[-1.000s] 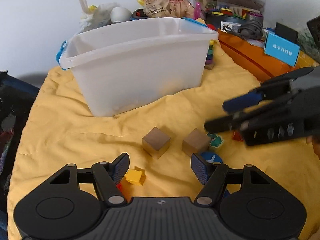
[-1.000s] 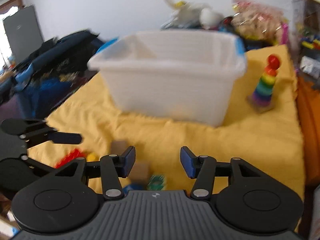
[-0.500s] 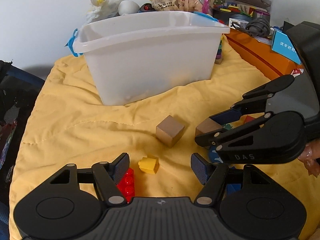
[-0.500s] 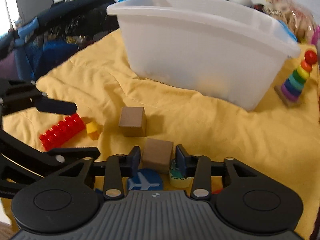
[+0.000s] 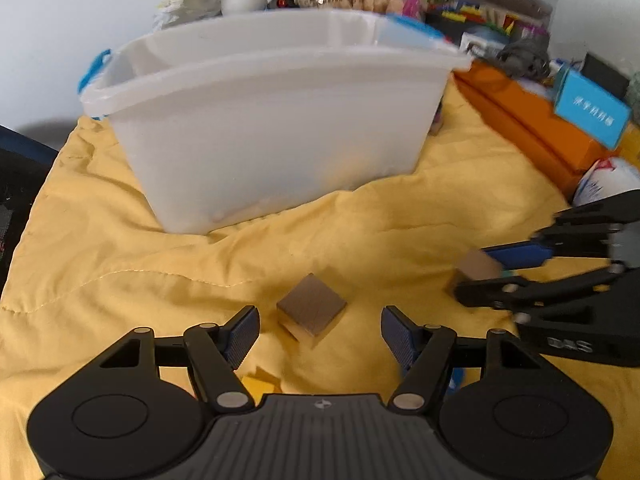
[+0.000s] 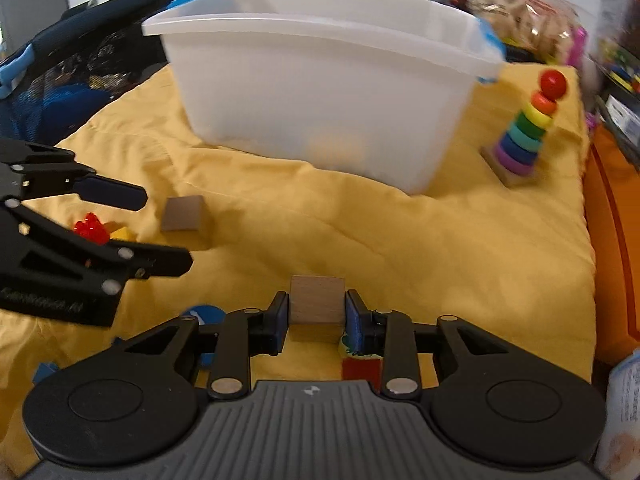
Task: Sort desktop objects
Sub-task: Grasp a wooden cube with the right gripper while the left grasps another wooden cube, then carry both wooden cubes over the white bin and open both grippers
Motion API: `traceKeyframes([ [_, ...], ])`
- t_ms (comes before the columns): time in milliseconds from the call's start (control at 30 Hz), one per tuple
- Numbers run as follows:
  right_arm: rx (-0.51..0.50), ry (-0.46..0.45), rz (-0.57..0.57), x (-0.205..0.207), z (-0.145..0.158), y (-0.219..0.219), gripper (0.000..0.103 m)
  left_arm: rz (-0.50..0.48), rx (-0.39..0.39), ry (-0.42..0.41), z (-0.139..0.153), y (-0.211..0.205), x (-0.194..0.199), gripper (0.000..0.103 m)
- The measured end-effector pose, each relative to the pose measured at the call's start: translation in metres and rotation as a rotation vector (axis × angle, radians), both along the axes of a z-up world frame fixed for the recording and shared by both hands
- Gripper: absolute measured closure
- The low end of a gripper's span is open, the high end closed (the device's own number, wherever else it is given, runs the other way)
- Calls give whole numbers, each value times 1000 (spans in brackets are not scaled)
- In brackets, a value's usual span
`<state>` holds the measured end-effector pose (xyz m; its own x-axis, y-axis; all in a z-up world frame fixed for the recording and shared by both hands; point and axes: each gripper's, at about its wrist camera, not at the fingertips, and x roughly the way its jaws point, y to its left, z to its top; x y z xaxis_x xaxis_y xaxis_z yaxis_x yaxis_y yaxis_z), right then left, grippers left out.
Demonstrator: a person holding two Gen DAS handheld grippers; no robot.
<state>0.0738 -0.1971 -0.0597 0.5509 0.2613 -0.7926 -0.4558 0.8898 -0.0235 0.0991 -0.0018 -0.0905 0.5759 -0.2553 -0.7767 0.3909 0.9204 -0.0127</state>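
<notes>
Two handheld grippers work over a bench draped in a yellow quilted cloth [image 5: 120,248], scattered with small toys. At the bottom centre of the right wrist view, the right gripper [image 6: 316,316] is closing its blue pads against both sides of a wooden cube [image 6: 317,300] — it pinches that cube. At the bottom centre of the left wrist view, the left gripper [image 5: 318,332] stands spread wide, with a second wooden cube [image 5: 311,310] on the cloth between its fingers, not touched.

A large white storage bin [image 5: 280,140] with blue handles fills the upper middle of both views. A faint tan shape shows through its wall, so something may already lie inside; its contents are otherwise hidden.

Sorting looks early. Still loose on the cloth: a red brick [image 6: 90,228] and a yellow piece [image 6: 122,234] at mid left, a blue disc [image 6: 204,314] and a red tile [image 6: 360,368] near the bottom, and a rainbow ring stacker [image 6: 524,136] at upper right.

Writing: a blue box [image 5: 592,114] at the upper right carries white characters — too blurred to read.
</notes>
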Motion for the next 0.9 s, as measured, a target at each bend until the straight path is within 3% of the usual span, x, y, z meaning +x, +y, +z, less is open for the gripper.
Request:
traceKeyframes([
  [33, 3, -2, 3, -1, -1, -1, 70, 0, 0, 7, -3, -2, 3, 35],
  [100, 2, -6, 7, -3, -2, 0, 70, 0, -6, 28, -8, -2, 9, 58],
  [133, 2, -8, 10, -3, -2, 1, 70, 3, -7, 43, -11, -1, 11, 60],
  [367, 15, -13, 19, 0, -4, 1, 68, -14, -37, 28, 0, 8, 1, 61],
  [533, -32, -19, 63, -1, -6, 8, 69, 9, -65, 32, 9, 19, -8, 61],
  [700, -14, -4, 89, -6, -1, 7, 70, -12, -82, -63, 49, 23, -20, 60],
  [900, 14, -176, 106, -16, 56, 6, 70, -27, -121, -202, 114, 22, -14, 60],
])
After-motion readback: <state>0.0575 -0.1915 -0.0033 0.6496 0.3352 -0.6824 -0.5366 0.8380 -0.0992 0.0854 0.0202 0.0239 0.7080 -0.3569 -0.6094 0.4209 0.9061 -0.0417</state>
